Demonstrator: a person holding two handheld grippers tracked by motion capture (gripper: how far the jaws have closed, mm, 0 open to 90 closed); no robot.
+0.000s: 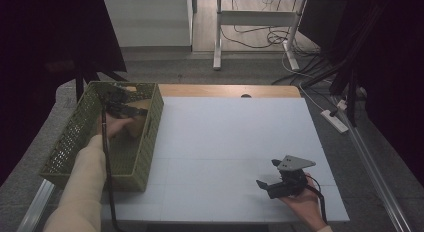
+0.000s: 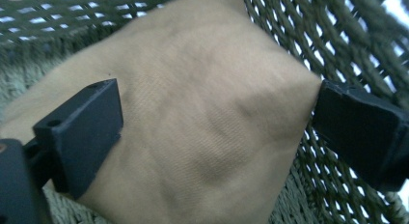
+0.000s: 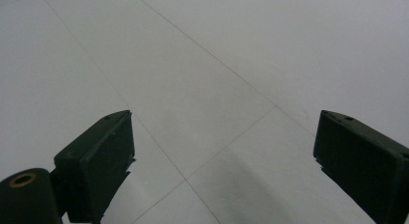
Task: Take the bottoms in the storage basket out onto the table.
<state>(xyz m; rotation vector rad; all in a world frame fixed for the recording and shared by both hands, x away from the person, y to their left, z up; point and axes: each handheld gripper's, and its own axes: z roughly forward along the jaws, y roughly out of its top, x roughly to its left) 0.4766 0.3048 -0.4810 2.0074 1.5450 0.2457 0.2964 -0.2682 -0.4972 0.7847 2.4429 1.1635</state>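
Here the left hand-held gripper [image 2: 214,125], jaws spread, straddles a soft tan cloth bag [image 2: 193,122] in woven green basket [image 1: 65,142].

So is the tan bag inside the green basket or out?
Inside. The tan bag lies between the left gripper's open jaws, green basket mesh behind it.

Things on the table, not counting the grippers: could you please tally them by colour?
Green: 1, the mesh basket.
Tan: 1, the cloth bag inside the basket, between the left gripper's jaws.
Total: 2.
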